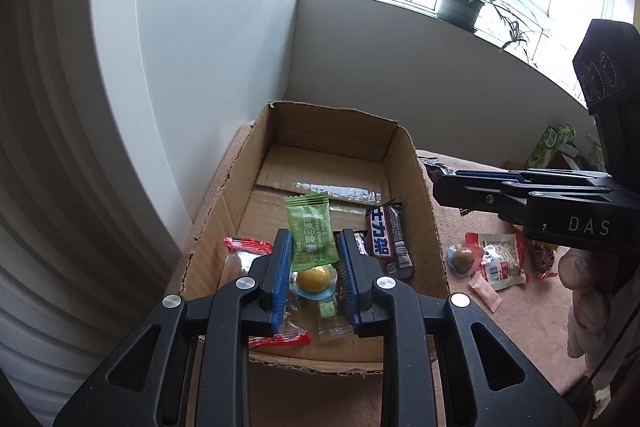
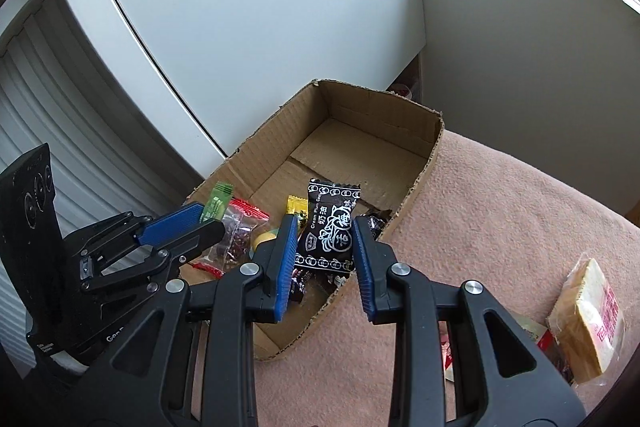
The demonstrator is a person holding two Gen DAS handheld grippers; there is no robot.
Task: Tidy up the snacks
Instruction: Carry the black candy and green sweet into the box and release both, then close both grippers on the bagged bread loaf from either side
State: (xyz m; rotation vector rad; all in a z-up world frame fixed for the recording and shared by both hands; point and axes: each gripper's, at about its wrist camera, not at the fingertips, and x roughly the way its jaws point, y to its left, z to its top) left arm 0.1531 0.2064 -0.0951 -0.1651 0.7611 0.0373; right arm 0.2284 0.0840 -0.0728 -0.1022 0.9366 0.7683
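An open cardboard box [image 1: 424,195] stands on a pink cloth and holds several snacks. My left gripper [image 1: 315,239] is shut on a green candy packet [image 1: 309,231] and holds it over the box's near end; from the right wrist view the packet [image 2: 216,205] sticks out of the left gripper [image 2: 200,217]. My right gripper [image 2: 325,223] is shut on a black cream plum candy packet [image 2: 330,231] above the box's [image 2: 424,171] right wall. In the box lie a brown chocolate bar [image 1: 390,237], a yellow jelly cup [image 1: 314,279] and a red-edged clear bag [image 1: 240,255].
Loose snacks lie on the pink cloth [image 1: 532,319] right of the box: a jelly cup [image 1: 462,258], a red and white packet [image 1: 502,261], a pink sachet [image 1: 485,291]. A wrapped cake [image 2: 588,315] lies at the right. White wall and cabinet stand behind the box.
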